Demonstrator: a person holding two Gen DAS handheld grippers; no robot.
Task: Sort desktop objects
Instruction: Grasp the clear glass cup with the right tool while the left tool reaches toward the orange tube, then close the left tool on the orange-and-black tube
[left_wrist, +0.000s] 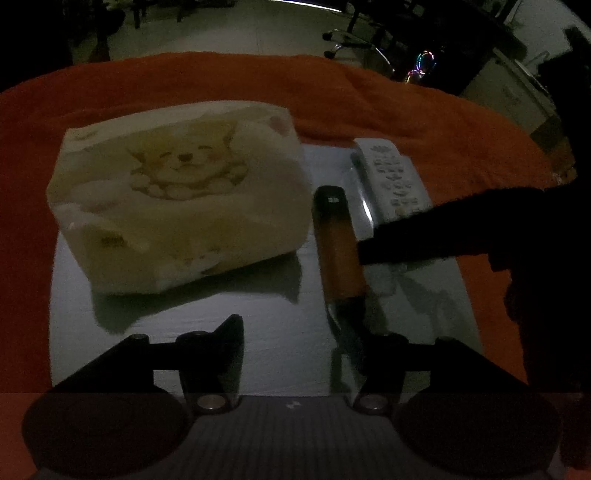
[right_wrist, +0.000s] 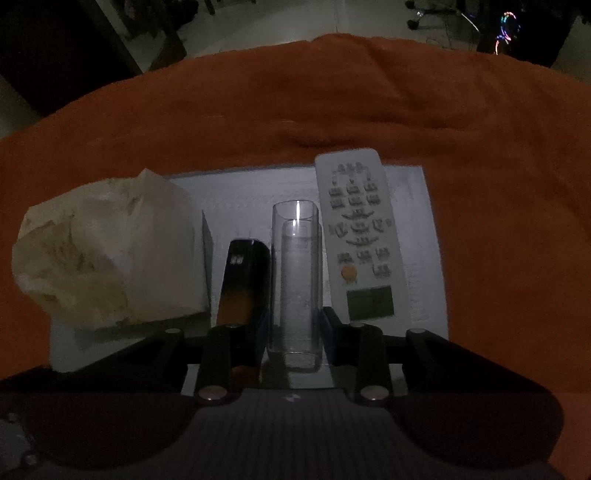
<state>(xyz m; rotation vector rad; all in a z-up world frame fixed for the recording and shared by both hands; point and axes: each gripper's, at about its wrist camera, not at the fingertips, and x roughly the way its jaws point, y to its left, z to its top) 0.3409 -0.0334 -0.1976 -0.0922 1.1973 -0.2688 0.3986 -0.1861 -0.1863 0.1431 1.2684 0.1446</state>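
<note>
A white tray (right_wrist: 424, 206) lies on an orange cloth (right_wrist: 258, 110) in dim light, and the sorted items rest side by side on it. At the left sits a soft tissue pack (left_wrist: 177, 199) printed with a cartoon bear. To its right lies a slim black-and-orange device (left_wrist: 338, 240), then a clear glass tube (right_wrist: 295, 280), then a white remote control (right_wrist: 356, 225) whose far end overhangs the tray's edge onto the cloth. In the right wrist view the right gripper (right_wrist: 293, 325) points steeply down with the glass tube between its two fingers; both pads sit against the sides of the tube, so it is clamped on the glass. The device lies just left of the tube, touching it or nearly so. In the left wrist view the left gripper (left_wrist: 306, 332) hangs over the near part of the tray with its fingers apart and nothing between them; the near end of the device lies just beside its right finger. The dark body of the right gripper crosses in from the right above the device and the remote
</note>
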